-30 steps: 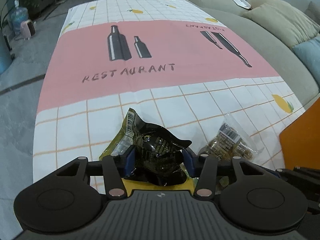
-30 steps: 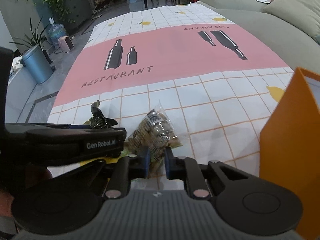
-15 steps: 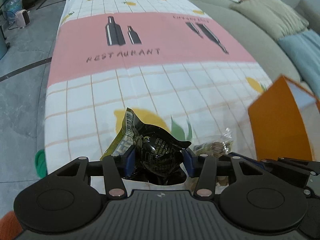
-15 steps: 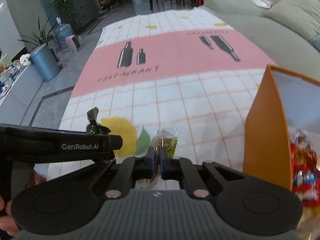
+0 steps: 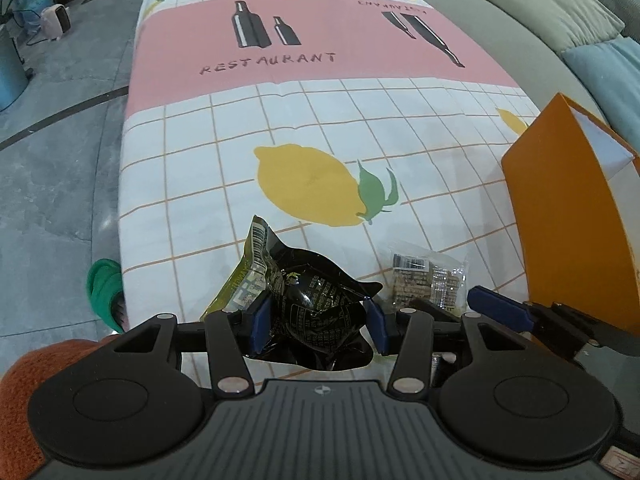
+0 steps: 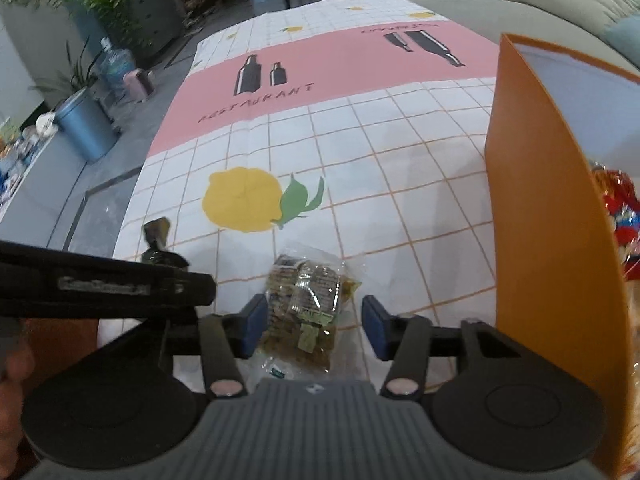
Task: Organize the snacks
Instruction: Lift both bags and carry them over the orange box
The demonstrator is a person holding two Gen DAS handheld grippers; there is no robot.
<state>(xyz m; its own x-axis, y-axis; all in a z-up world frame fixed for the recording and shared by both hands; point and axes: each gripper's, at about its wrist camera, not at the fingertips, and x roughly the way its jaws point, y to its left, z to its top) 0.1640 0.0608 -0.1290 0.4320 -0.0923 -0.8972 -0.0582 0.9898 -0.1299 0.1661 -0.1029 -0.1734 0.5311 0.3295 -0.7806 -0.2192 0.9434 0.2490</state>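
My left gripper (image 5: 318, 322) is shut on a black snack packet (image 5: 320, 312) with a yellow-green barcoded end, held above the near end of the table. A clear packet of brown snack (image 6: 308, 308) lies on the cloth between the spread pads of my right gripper (image 6: 314, 326), which is open; the packet also shows in the left wrist view (image 5: 428, 280). An orange box (image 6: 556, 240) stands just right of the right gripper, with red wrapped snacks (image 6: 620, 216) inside. The box also shows in the left wrist view (image 5: 572, 220).
The table wears a white checked cloth (image 5: 304, 120) with a lemon print and a pink "RESTAURANT" band. A grey sofa (image 5: 520, 32) runs along the right side. Floor, a blue bin (image 6: 86, 128) and plants lie to the left. A green slipper (image 5: 106, 292) is below the table edge.
Both grippers pulled back toward the near table end. The right gripper, earlier shut on the clear packet, has opened, and the packet now lies on the cloth. The left still grips the black packet.
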